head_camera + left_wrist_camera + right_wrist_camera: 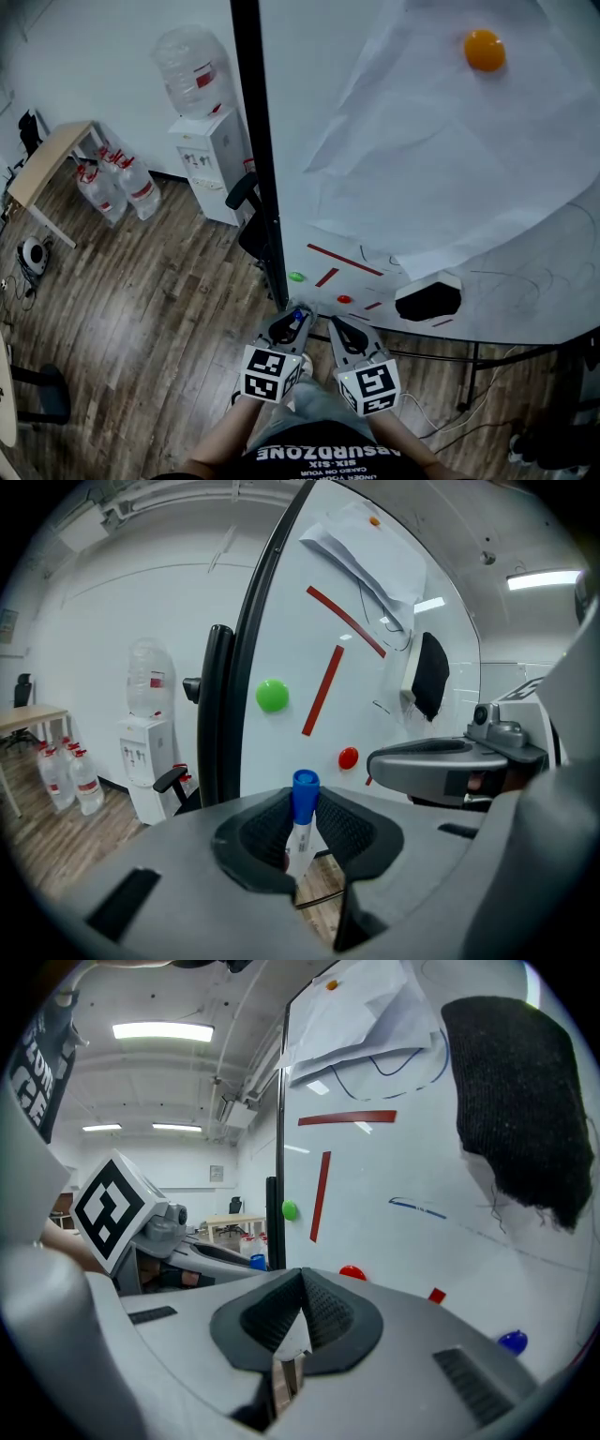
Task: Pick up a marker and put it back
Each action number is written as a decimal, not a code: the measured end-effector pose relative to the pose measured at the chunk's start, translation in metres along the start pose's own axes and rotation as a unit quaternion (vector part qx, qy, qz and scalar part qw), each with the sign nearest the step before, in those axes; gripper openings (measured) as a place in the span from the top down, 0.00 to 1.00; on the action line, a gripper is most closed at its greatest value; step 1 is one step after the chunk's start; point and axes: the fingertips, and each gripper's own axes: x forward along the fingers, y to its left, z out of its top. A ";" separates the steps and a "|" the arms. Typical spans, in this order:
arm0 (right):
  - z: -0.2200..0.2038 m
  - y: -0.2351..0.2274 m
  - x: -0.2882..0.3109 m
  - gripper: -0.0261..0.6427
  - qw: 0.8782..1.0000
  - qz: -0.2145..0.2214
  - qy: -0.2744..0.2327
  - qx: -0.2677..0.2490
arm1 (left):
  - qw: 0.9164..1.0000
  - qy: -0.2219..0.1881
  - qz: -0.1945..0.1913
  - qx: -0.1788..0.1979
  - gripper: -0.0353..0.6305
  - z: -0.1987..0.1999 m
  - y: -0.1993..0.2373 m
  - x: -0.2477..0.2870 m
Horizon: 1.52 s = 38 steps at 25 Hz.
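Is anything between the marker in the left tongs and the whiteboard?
Nothing visible. The marker sits clamped in the left tongs, with open air ahead to the whiteboard; the right tongs are alongside, shut and empty, not in front.

Marker (pixel 301 822): blue cap, white barrel. Green magnet (pixel 272 695); red magnet (pixel 348 757); orange magnet (pixel 485 50). Eraser (pixel 429 300): black. Whiteboard (pixel 291 630): white, red strokes.

Office with whiteboard (pixel 291 112), water dispenser (pixel 208 159), desk (pixel 52 159), wooden floor (pixel 159 309).
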 end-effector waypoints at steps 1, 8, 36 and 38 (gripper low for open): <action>0.000 0.000 0.000 0.96 1.000 0.000 0.000 0.000 | 1.000 0.002 0.001 0.001 0.82 -0.001 0.000 0.000; -0.001 0.000 0.000 0.96 1.000 0.000 0.001 0.001 | 1.000 0.011 0.004 0.006 0.82 -0.009 0.001 0.002; -0.004 0.003 -0.001 0.97 1.000 0.009 0.004 0.004 | 0.999 0.037 -0.006 0.009 0.82 -0.022 -0.001 0.006; -0.005 0.003 -0.002 0.96 1.000 0.009 0.004 0.005 | 0.999 0.040 -0.011 0.012 0.82 -0.023 -0.002 0.007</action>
